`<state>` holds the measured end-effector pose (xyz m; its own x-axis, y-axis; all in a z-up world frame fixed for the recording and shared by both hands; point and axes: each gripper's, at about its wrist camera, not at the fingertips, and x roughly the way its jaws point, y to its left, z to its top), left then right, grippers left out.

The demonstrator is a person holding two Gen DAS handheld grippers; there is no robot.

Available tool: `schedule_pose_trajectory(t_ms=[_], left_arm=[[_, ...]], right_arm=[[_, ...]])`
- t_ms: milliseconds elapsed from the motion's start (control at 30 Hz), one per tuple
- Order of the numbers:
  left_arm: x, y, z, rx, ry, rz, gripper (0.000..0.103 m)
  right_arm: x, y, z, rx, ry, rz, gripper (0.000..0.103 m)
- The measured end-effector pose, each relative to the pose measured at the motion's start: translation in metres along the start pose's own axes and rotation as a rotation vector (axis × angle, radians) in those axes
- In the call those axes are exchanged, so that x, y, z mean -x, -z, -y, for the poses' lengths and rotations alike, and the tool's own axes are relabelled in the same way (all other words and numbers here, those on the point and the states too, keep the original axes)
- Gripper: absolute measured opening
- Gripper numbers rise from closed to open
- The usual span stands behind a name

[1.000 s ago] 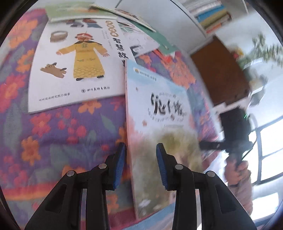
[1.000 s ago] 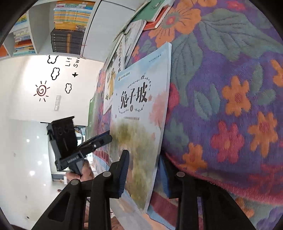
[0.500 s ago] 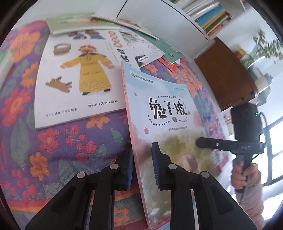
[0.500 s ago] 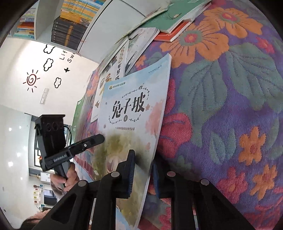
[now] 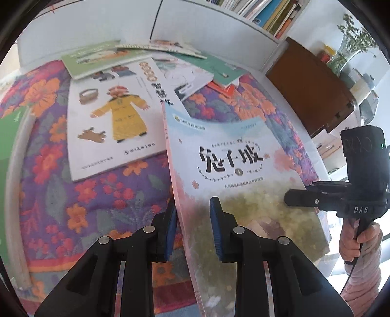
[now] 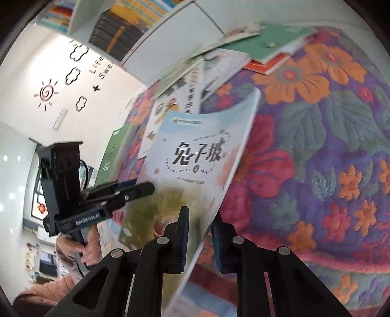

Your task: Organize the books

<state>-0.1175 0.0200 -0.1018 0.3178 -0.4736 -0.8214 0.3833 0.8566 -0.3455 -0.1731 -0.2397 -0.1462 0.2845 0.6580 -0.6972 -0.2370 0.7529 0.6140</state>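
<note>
A thin book with a pale blue cover and black Chinese title [image 5: 231, 158] [image 6: 195, 151] hangs tilted above the floral cloth [image 5: 73, 195], gripped from both sides. My left gripper [image 5: 192, 219] is shut on its spine edge; its fingers show from the right wrist view [image 6: 146, 187]. My right gripper [image 6: 199, 234] has the opposite edge between its pads. Its jaws are opening slightly while the pads still press the cover, and it clamps that edge in the left wrist view [image 5: 292, 198].
A white book with a yellow-robed figure [image 5: 112, 117] lies flat behind. A loose pile of green and white books [image 5: 195, 73] [image 6: 268, 44] sits at the cloth's far end. White bookshelves [image 5: 268, 12] [image 6: 121, 31] stand beyond, and a brown cabinet [image 5: 309, 90] to the right.
Both grippers closed on the blue book's edges and rose with it. The book came off the cloth and its cover now faces the cameras more squarely.
</note>
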Motion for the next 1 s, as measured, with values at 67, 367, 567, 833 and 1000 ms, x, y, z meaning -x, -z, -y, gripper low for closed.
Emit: schedule_pose_trajectory(t_ms=[67,367,567,833,1000], left_arm=[[0.007,-0.001,0.0,-0.003,-0.002,0.01,0.023],[0.046,-0.006,-0.014,-0.012,-0.026,0.071,0.023],[0.073,-0.011,-0.036,-0.001,-0.029,0.097,0.023],[0.117,-0.02,-0.076,0.026,-0.062,0.153,0.023],[0.144,-0.022,-0.112,0.063,-0.083,0.19,0.023]], right_arm=[[0.002,0.0,-0.007,0.007,-0.004,0.009,0.018],[0.001,-0.014,-0.044,0.068,-0.017,0.027,0.018],[-0.008,-0.031,-0.072,0.12,-0.026,0.031,0.018],[-0.028,-0.055,-0.126,0.232,-0.019,0.041,0.018],[-0.049,-0.07,-0.161,0.293,-0.035,0.04,0.018]])
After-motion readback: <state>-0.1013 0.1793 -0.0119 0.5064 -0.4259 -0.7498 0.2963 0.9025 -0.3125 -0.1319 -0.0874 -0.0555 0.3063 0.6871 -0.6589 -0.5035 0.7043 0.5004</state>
